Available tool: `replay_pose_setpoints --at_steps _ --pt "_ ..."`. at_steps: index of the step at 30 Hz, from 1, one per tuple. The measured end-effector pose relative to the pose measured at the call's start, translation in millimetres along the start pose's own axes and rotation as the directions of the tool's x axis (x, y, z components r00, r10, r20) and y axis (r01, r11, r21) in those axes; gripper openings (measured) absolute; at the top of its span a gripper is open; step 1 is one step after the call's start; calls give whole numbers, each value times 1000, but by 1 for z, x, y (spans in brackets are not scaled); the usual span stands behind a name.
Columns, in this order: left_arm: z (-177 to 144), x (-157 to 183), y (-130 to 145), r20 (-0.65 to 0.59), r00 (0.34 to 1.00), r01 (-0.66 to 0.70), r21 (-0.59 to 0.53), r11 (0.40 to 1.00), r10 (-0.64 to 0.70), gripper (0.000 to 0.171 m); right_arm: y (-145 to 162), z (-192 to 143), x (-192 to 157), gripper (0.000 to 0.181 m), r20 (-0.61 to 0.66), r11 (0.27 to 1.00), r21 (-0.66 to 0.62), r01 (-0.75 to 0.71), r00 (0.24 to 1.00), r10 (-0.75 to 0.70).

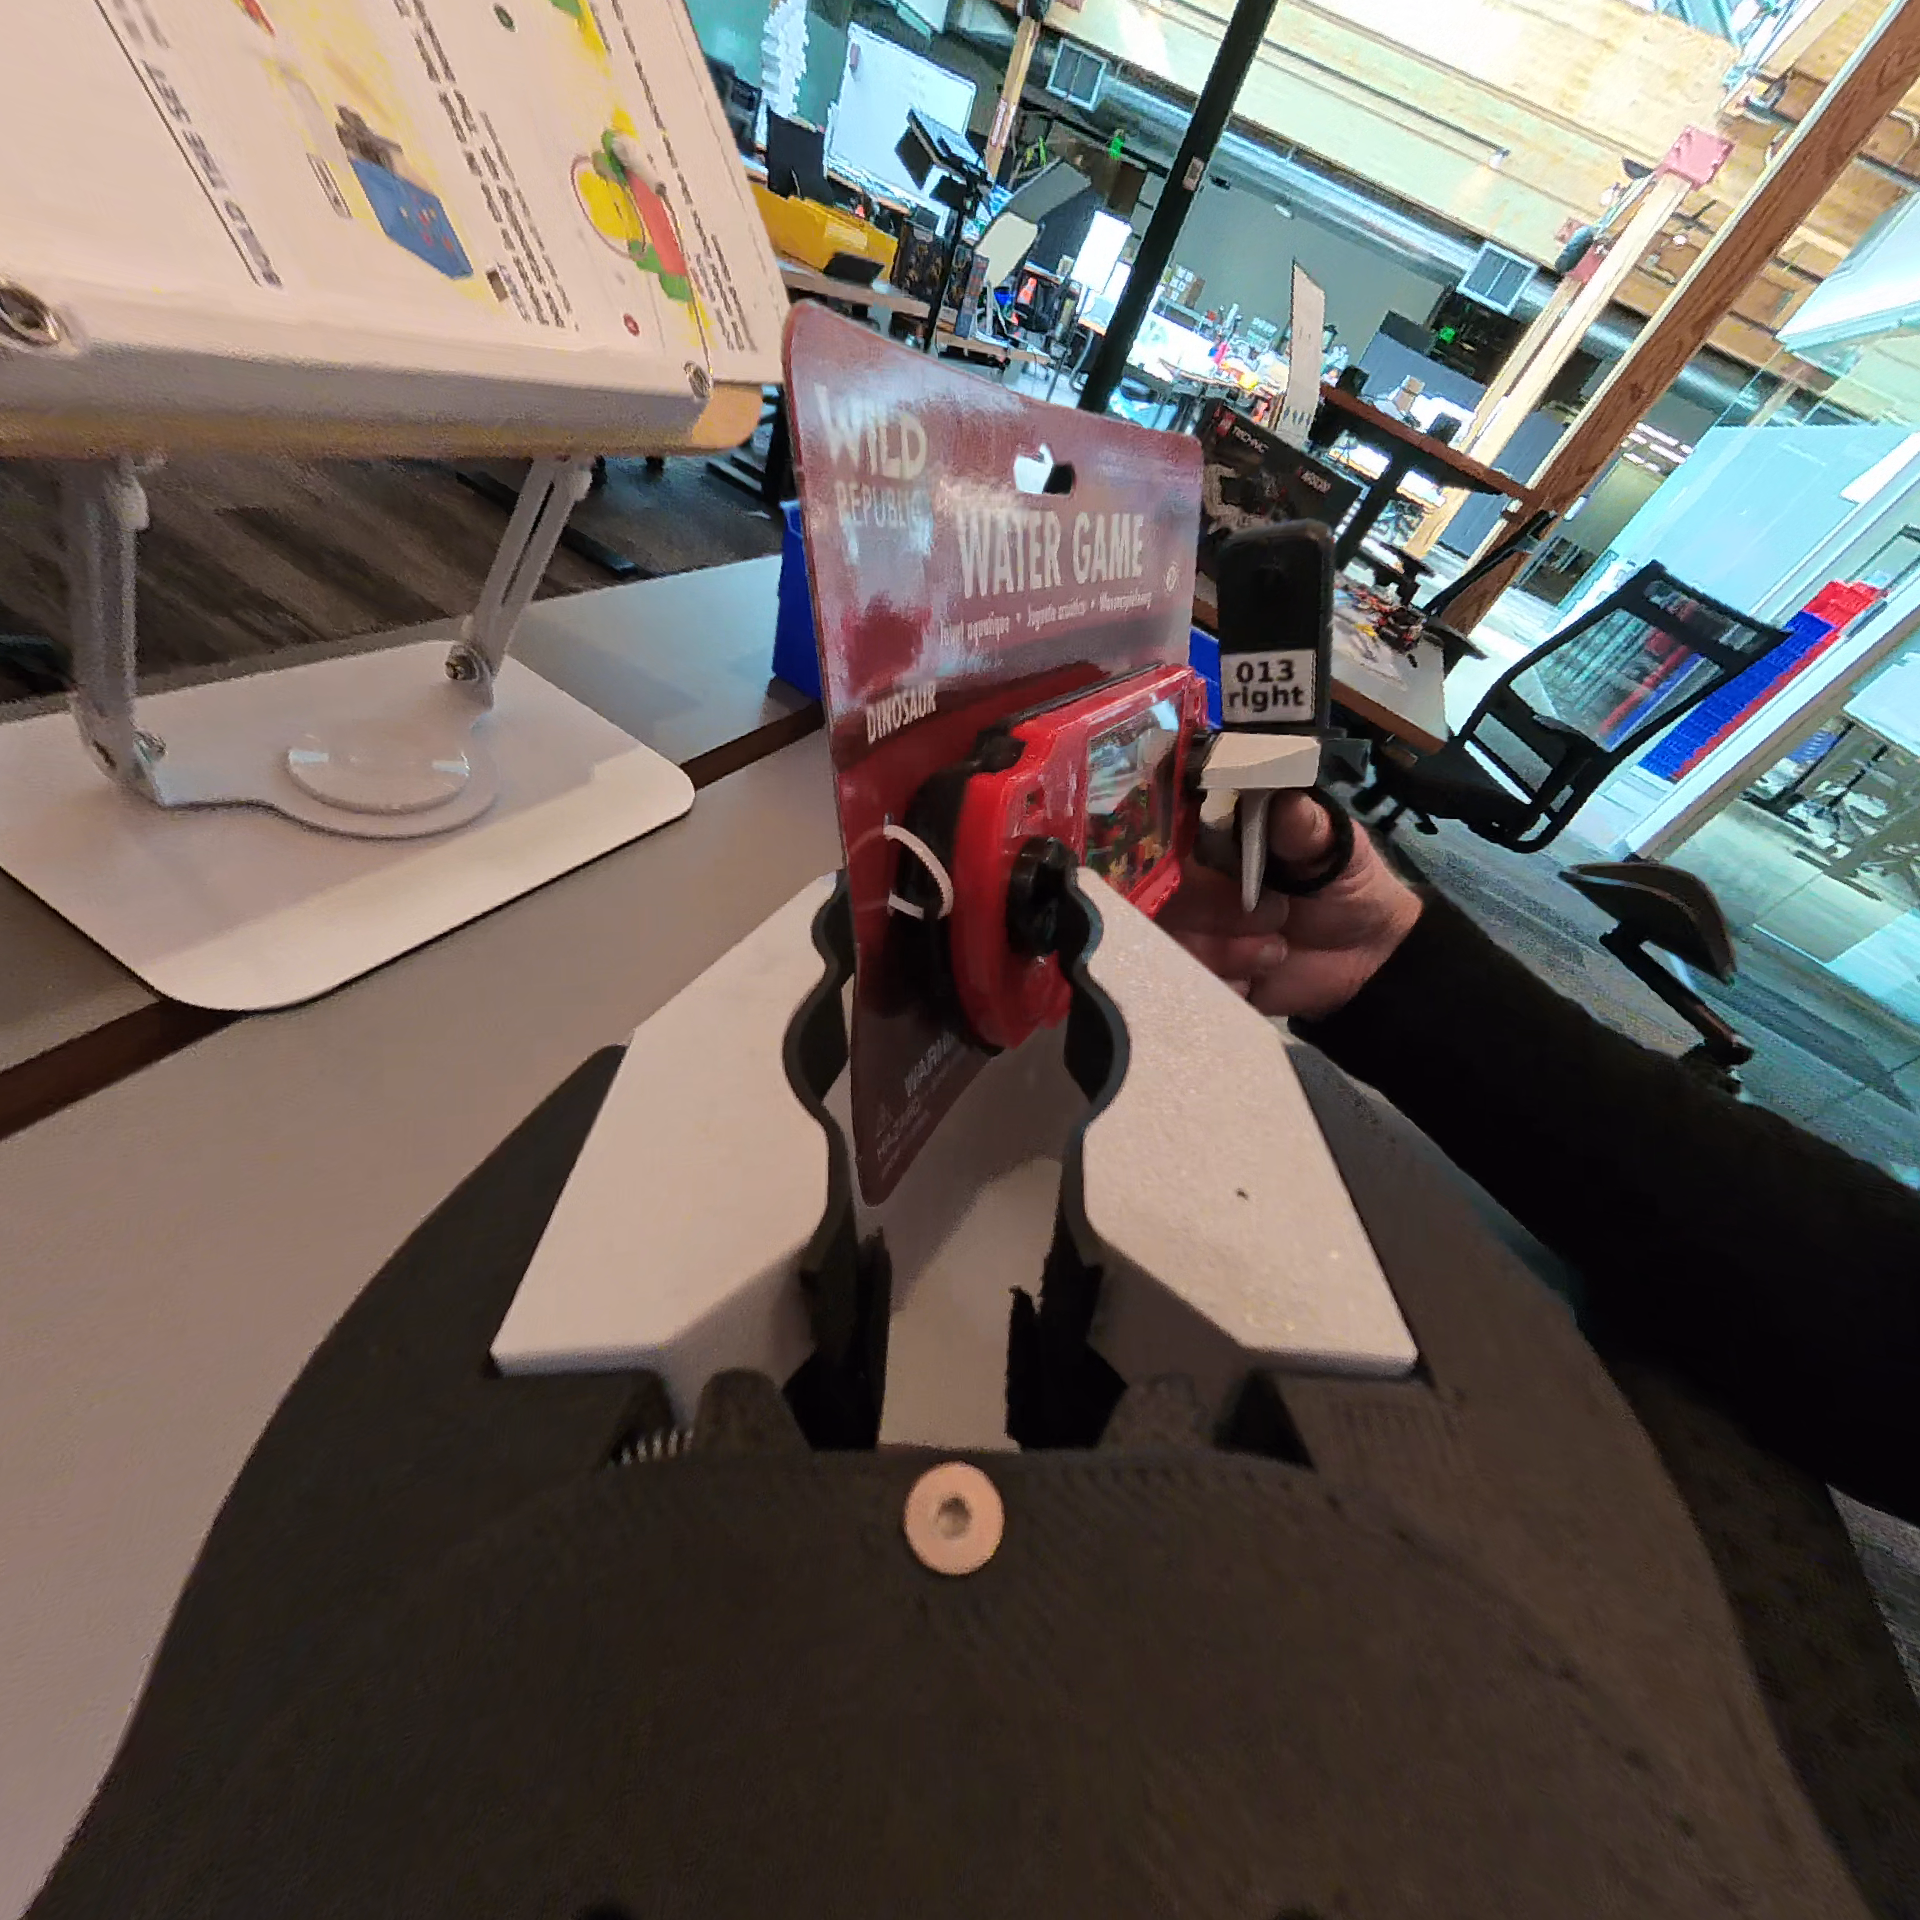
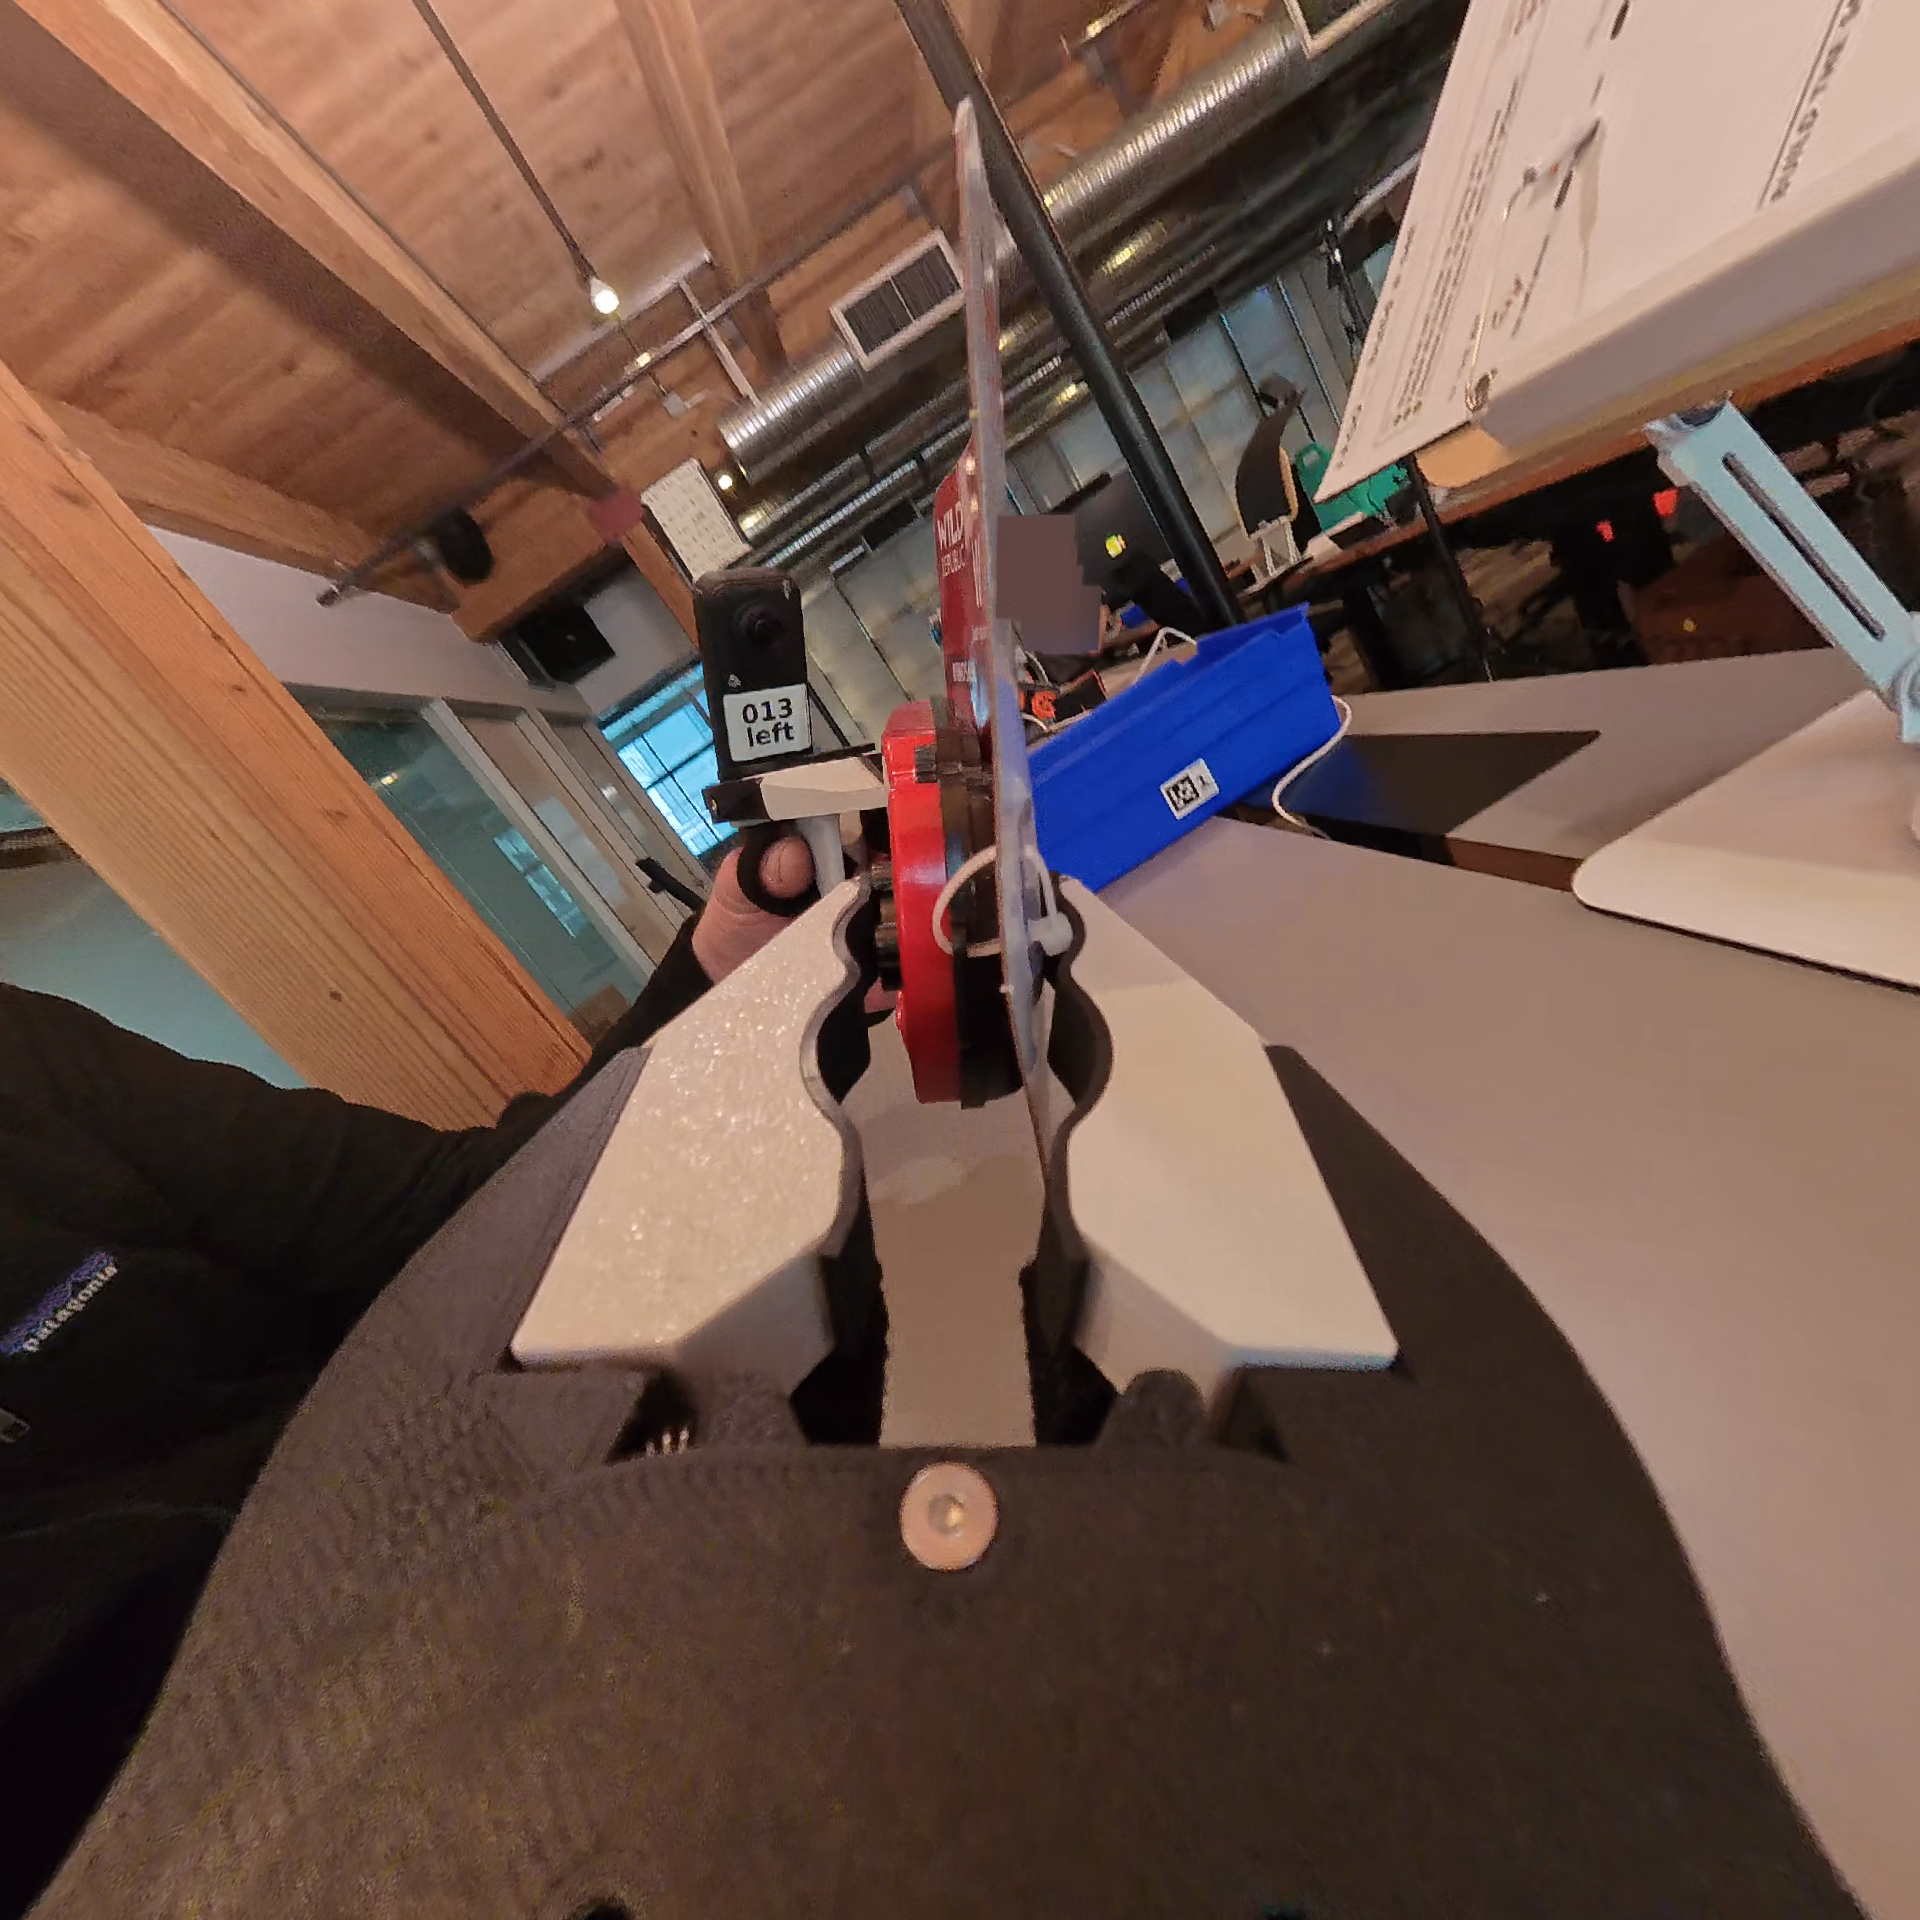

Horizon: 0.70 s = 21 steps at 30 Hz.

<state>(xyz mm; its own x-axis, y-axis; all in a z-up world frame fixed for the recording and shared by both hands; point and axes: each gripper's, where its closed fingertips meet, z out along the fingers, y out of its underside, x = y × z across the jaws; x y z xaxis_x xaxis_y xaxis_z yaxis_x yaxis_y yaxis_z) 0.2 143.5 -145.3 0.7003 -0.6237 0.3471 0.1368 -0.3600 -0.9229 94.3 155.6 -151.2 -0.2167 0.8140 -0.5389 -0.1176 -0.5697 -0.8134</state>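
Toy on its red backing card stands upright above the grey table, pinched from opposite ends by my left gripper and right gripper, steadying it

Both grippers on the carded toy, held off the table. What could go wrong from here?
1. Left gripper and right gripper both clamp the toy at opposite ends; pulling apart may tear the thin backing card or snap the white zip tie.
2. The tall card could bend or hit the document stand.
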Motion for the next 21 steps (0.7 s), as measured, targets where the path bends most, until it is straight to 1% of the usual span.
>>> replay_pose_setpoints --at_steps 3,4,7,10,14,16,19,21 --pt "-8 7 -17 32 998 -49 27 998 48 38 -5 7 -6 28 45 998 70 -9 999 6" --pt "-10 9 -22 39 998 -58 36 998 56 41 -6 9 -7 28 55 996 89 -5 998 0" --pt "-16 13 -31 77 992 -100 51 994 96 40 -9 16 -13 28 80 990 139 7 997 -19" --pt "-21 15 -38 89 990 -117 68 991 111 39 -9 20 -15 29 75 991 131 19 997 -29" --pt "-20 12 -39 83 992 -106 98 990 98 35 -5 22 -9 34 2 995 86 50 999 -51" --pt "-19 12 -40 88 990 -116 112 987 106 35 -6 22 -7 34 -20 995 83 62 998 -60" --pt "-18 10 -40 73 995 -81 131 988 72 35 -10 21 -9 34 -30 993 91 76 997 -73" --pt "-18 6 -38 45 999 -29 153 988 23 35 -11 21 -11 33 -18 992 99 75 997 -73"
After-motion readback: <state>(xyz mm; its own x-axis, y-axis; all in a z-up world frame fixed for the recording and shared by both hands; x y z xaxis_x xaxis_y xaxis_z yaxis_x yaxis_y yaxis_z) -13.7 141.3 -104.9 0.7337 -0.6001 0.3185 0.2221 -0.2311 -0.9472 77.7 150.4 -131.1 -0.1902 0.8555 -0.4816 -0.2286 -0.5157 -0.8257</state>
